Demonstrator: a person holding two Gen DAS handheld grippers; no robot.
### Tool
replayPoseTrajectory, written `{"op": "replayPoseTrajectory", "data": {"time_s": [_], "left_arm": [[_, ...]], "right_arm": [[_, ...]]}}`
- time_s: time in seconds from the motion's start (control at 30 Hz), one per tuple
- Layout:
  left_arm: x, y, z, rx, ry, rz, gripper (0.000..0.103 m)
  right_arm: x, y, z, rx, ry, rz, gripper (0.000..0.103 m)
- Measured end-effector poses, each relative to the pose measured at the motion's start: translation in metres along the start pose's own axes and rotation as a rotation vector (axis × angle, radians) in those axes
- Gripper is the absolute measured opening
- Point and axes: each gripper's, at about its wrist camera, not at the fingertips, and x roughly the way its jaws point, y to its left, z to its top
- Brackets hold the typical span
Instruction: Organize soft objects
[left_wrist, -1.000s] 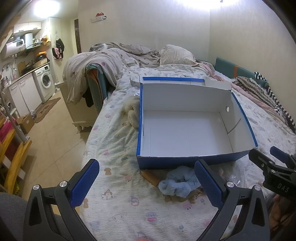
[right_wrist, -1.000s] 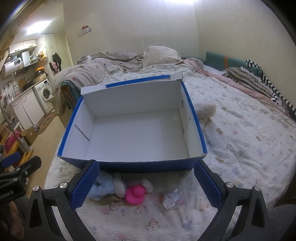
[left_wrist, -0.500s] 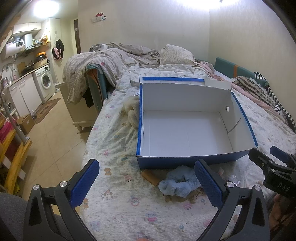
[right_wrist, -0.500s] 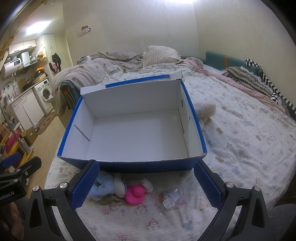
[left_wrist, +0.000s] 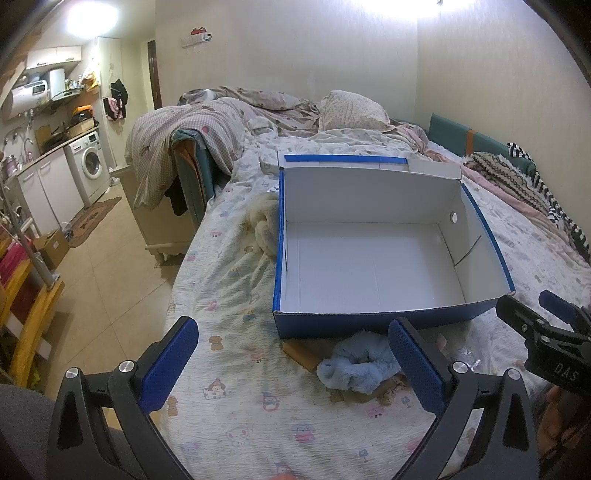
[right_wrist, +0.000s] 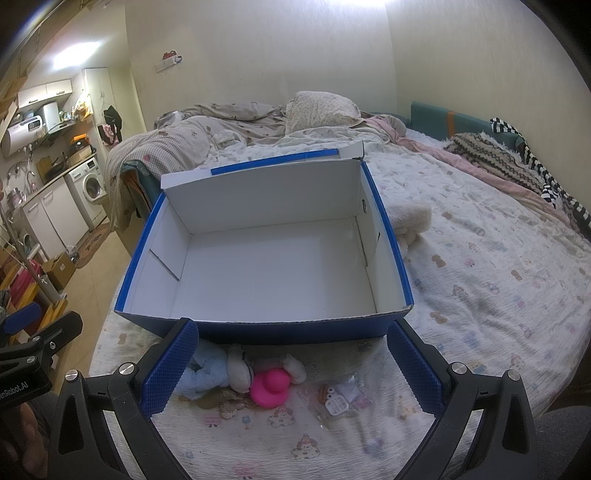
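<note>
An open blue cardboard box (left_wrist: 388, 325) with a white, empty inside sits on the bed; it also shows in the right wrist view (right_wrist: 258, 326). In front of it lie a fluffy light-blue soft toy (left_wrist: 354, 371) (right_wrist: 205, 371), a pink rubber duck (right_wrist: 271, 386), a small white plush piece (right_wrist: 240, 373) and a clear packet of small items (right_wrist: 338, 398). A cream fluffy toy (left_wrist: 264, 225) (right_wrist: 410, 221) lies beside the box. My left gripper (left_wrist: 295, 365) is open and empty above the bed. My right gripper (right_wrist: 291, 367) is open and empty over the toys.
The bed (left_wrist: 221, 280) has a cartoon-print sheet, with rumpled duvets and a pillow (left_wrist: 351, 110) at the far end. Striped and knitted clothes (right_wrist: 517, 166) lie at the right edge. The floor, a washing machine (left_wrist: 88, 166) and cabinets are to the left.
</note>
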Motion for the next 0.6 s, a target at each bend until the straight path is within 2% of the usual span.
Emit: {"op": "replayPoseTrajectory", "data": {"time_s": [0.6], "left_arm": [[-0.0004,-0.0013,0.0011,0.001,-0.002,0.003,0.103]], "right_arm": [[-0.0003,0.0004,0.0001,0.0,0.001,0.001,0.103]]}}
